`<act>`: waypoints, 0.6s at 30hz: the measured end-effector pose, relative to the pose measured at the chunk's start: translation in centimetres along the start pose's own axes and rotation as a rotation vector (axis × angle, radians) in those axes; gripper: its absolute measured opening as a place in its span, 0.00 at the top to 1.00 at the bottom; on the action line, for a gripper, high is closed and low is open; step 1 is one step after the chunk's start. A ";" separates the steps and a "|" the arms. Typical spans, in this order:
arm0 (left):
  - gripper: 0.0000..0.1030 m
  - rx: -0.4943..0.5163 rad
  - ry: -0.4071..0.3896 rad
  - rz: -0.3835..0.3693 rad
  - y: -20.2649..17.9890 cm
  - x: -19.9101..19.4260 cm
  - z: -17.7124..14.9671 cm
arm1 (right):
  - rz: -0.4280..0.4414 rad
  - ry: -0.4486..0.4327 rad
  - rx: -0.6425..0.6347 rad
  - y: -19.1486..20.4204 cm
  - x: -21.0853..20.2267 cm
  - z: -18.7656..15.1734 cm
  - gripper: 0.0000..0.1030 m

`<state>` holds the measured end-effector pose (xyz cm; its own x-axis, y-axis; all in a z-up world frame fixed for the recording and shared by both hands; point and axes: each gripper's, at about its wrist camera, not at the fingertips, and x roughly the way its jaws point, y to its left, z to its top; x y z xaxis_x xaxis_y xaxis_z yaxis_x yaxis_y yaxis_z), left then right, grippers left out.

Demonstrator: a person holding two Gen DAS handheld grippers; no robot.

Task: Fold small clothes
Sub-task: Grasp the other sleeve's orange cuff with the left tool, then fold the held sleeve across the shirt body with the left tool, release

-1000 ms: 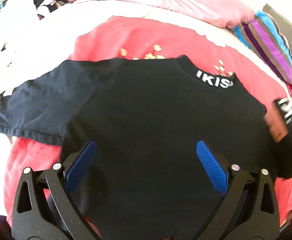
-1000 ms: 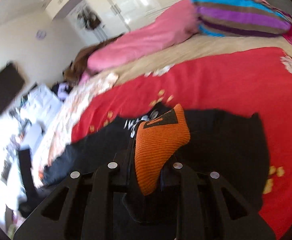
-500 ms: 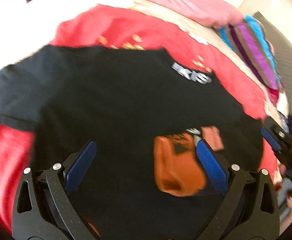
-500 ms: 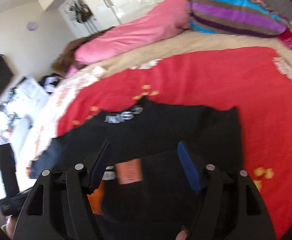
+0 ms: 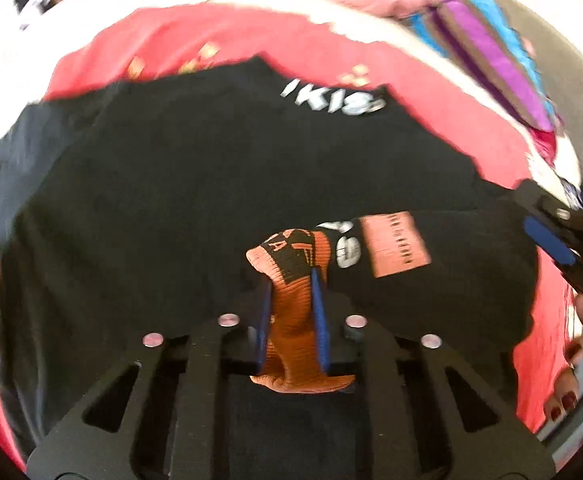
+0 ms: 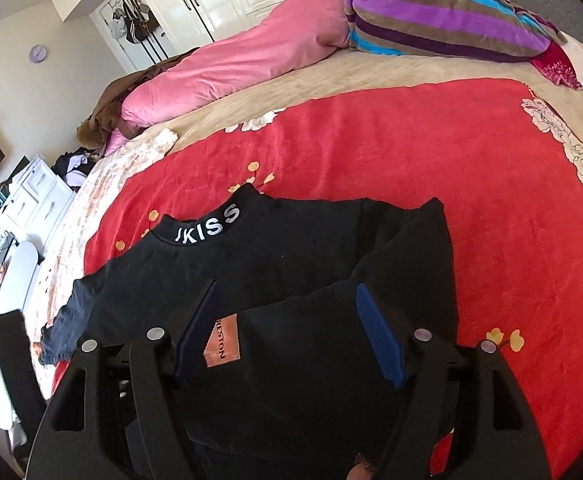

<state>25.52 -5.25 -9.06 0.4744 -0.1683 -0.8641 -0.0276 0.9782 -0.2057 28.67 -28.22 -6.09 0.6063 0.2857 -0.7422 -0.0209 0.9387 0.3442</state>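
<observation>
A small black shirt (image 5: 163, 184) with white "IKISS" letters on its collar (image 6: 207, 228) lies back-up on the red blanket (image 6: 431, 160). Its right sleeve is folded in across the body; an orange patch (image 5: 395, 248) shows on it, also in the right wrist view (image 6: 222, 344). My left gripper (image 5: 291, 300) is shut on the sleeve's orange ribbed cuff (image 5: 291, 328). My right gripper (image 6: 291, 328) is open and empty just above the folded sleeve; it also shows at the right edge of the left wrist view (image 5: 551, 240).
A pink duvet (image 6: 231, 60) and a striped pillow (image 6: 443, 20) lie at the far side of the bed. White drawers (image 6: 39, 200) and a black chair (image 6: 15, 360) stand to the left. A hand with red nails (image 5: 571, 380) holds the right gripper.
The right gripper let go of the orange cuff after carrying the sleeve across the shirt, and opened. The left gripper shut on that cuff.
</observation>
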 end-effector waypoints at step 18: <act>0.90 -0.004 -0.149 0.146 10.4 -2.4 7.2 | -0.044 0.004 -0.145 2.4 1.7 -0.6 0.33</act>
<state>30.43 6.19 -5.76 0.5897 -0.0042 -0.8076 -0.1093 0.9904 -0.0849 29.13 -25.36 -6.87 0.6059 0.2441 -0.7571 -0.1092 0.9683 0.2248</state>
